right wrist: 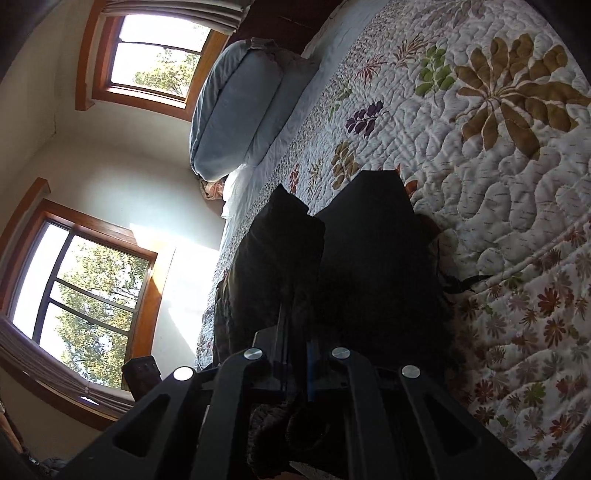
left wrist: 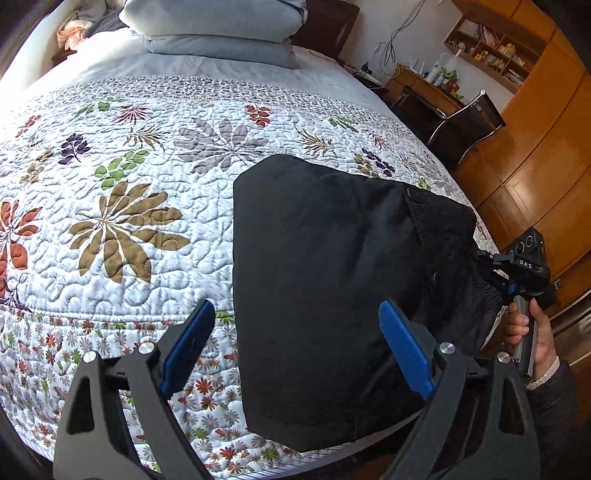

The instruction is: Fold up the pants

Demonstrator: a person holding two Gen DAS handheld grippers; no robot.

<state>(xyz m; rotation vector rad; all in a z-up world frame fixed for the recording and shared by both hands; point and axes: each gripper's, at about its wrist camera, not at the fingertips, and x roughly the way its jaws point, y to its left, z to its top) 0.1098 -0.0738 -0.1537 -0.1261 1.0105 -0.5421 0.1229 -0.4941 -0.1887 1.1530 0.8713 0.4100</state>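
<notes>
black pants (left wrist: 325, 280) lie folded on floral quilt (left wrist: 122, 229) near bed's front edge | left gripper (left wrist: 295, 354) jaws wide apart over pants' near part, nothing clamped | right gripper (right wrist: 295, 354) jaws together, pinching pants fabric at right end | folded duvet (left wrist: 221, 33) at bed's head

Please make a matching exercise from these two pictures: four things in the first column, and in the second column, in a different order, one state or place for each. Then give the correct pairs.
Column one:
1. left tool
2. right tool
3. black pants
4. blue-grey pillows

Column two:
A. stacked at the head of the bed
B. shut on dark fabric
C. open, nothing between its fingers
D. lying partly folded on the floral quilt

Pairs: 1-C, 2-B, 3-D, 4-A
</notes>
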